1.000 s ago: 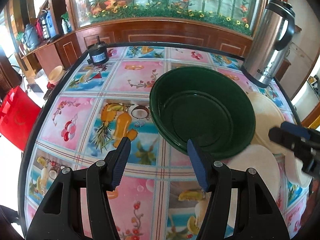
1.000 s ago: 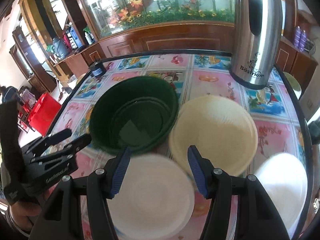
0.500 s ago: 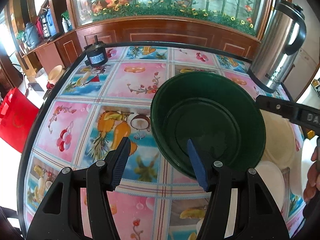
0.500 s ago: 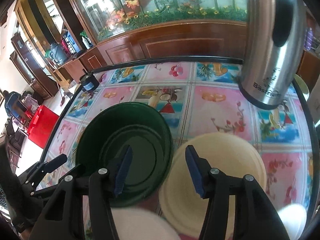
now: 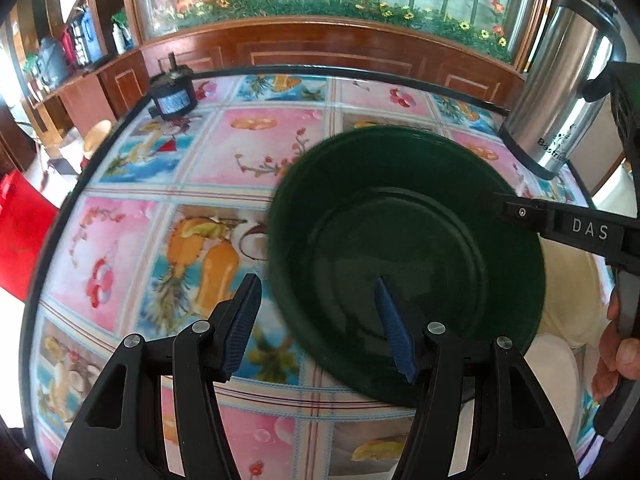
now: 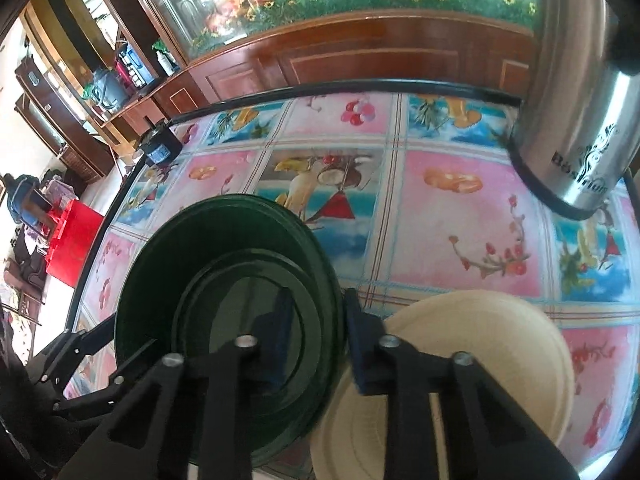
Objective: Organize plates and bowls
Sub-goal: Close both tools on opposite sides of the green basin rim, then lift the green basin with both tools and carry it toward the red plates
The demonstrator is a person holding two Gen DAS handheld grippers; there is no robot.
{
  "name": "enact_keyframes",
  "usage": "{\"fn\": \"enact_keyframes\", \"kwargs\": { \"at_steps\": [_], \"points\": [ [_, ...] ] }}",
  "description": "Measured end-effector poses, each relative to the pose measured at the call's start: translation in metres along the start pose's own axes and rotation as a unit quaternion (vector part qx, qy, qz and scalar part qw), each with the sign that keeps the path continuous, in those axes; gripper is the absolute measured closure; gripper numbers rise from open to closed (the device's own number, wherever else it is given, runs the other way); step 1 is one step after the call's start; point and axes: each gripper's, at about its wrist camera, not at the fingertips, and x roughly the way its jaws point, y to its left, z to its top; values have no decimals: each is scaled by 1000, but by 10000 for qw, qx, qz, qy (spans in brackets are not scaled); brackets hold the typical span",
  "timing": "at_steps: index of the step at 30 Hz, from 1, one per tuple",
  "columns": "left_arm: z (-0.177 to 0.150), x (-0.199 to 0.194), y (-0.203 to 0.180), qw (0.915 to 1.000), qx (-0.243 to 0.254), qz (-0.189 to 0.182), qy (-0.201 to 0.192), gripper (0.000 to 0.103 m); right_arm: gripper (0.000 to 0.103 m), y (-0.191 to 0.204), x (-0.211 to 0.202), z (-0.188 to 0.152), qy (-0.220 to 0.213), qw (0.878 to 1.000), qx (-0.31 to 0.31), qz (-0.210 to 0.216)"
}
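Since a second ago the right gripper [image 6: 316, 344] has swung off the white plate and onto the green bowl [image 6: 224, 296], its jaws now pinched on the bowl's right-hand wall, one pad inside and one outside. That suggests the bowl is about to be lifted for stacking. Nearer the bowl's front rim, the left gripper [image 5: 320, 328] hangs with jaws spread, gripping nothing. Dark and glossy, the bowl has a stepped base. Just right of it sits the cream plate [image 6: 500, 344]; beyond stands the steel flask [image 6: 580, 128].
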Motion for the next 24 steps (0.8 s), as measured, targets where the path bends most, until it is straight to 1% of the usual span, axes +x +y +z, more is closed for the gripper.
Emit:
{"fn": "enact_keyframes", "kwargs": {
  "at_steps": [1, 3, 4, 5, 6, 7, 9, 13, 17, 22, 24],
  "points": [
    [0, 2, 1, 9999, -38, -100, 69, 45, 89, 0, -1, -1, -2, 10000, 23, 67],
    [-1, 3, 3, 9998, -81, -115, 139, 56, 89, 0, -4, -4, -33, 9999, 29, 136],
    [-1, 3, 4, 9999, -48, -30, 121, 68, 89, 1, -6, -5, -46, 9999, -8, 97],
    [-1, 3, 5, 9999, -31, 24, 107, 77, 89, 2, -8, -7, -58, 10000, -36, 33],
    [-1, 2, 8, 9999, -51, 26, 101, 78, 89, 2, -9, -8, -72, 10000, -30, -12],
    [-1, 3, 11, 9999, -102, -50, 129, 78, 89, 0, -11, -10, -66, 10000, -5, -10],
    [-1, 2, 12, 9998, -103, -56, 150, 79, 89, -2, -13, -12, -67, 9999, 82, 107],
    [-1, -5, 18, 9998, -178, -36, 88, 81, 89, 5, -14, -16, -80, 10000, 12, -55],
    [0, -18, 28, 9997, -251, -41, -8, 83, 89, 10, -21, -18, -140, 9998, 63, 105],
    [-5, -38, 40, 9995, -290, -11, -117, 83, 89, 26, -27, -24, -185, 9998, -27, 107],
    [-10, -45, 45, 9995, -299, 4, -135, 84, 89, 32, -30, -30, -175, 9997, -50, 177]
  ]
}}
